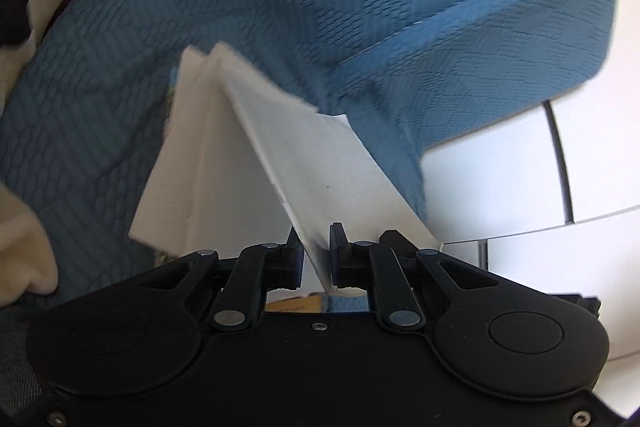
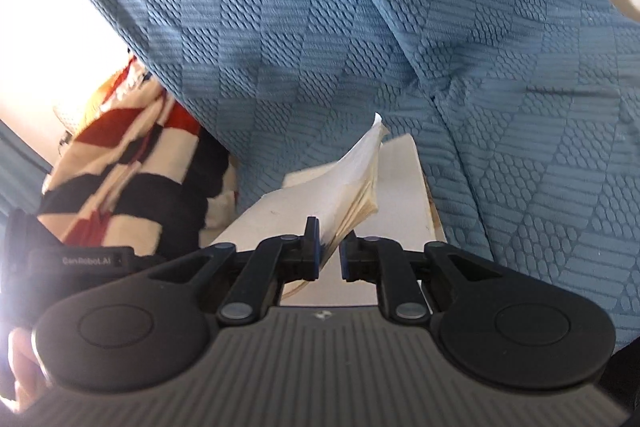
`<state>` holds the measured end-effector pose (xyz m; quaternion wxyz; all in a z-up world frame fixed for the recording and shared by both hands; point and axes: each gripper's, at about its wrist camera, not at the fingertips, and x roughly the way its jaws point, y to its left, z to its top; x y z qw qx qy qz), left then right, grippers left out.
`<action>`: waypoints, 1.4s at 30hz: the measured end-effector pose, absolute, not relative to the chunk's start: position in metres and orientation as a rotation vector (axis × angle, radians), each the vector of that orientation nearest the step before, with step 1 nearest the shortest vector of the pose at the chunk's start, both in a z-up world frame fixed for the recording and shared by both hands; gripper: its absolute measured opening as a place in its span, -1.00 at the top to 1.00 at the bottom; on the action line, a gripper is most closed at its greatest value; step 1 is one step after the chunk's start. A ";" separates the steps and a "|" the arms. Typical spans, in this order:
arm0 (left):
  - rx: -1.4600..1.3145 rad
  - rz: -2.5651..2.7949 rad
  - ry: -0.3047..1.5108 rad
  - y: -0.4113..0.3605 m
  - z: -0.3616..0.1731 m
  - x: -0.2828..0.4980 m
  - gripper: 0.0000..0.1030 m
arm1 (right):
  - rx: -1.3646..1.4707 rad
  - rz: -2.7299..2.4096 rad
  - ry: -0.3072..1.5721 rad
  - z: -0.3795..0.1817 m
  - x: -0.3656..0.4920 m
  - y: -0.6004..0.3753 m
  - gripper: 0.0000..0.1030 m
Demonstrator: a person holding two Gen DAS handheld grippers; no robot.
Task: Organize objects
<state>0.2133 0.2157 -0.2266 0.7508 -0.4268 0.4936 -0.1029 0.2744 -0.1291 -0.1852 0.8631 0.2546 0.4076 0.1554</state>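
Left wrist view, left gripper (image 1: 314, 251) jaws pinching white book (image 1: 304, 163), spine running away, right gripper (image 2: 329, 247) jaws pinching pages.

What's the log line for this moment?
left hand-held gripper: shut on book cover | right hand-held gripper: shut on pages | behind: blue upholstery

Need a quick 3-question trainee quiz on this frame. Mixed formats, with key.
1. True or false: the left gripper has its fingers shut on a white book cover.
2. What fills the background behind the book in the right wrist view? A) blue textured cushion B) wooden shelf C) metal tray
3. Fill in: in the right wrist view, the striped fabric sits to the ____ of the book.

Key: 1 true; 2 A; 3 left.
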 end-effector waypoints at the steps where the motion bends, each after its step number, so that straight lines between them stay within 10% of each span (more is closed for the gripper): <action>1: -0.940 -0.220 1.090 0.217 -0.232 0.213 0.78 | 0.527 0.320 0.863 -0.190 0.274 -0.128 0.72; 8: -0.895 -0.155 1.146 0.216 -0.247 0.210 0.63 | 0.519 0.298 0.946 -0.214 0.272 -0.125 0.64; 13: -0.829 -0.121 1.168 0.215 -0.235 0.205 0.18 | 0.488 0.288 1.017 -0.219 0.270 -0.123 -0.05; 42: -0.423 -0.086 0.807 0.157 0.001 0.108 -0.29 | 0.190 0.398 0.747 -0.023 0.194 -0.135 -0.04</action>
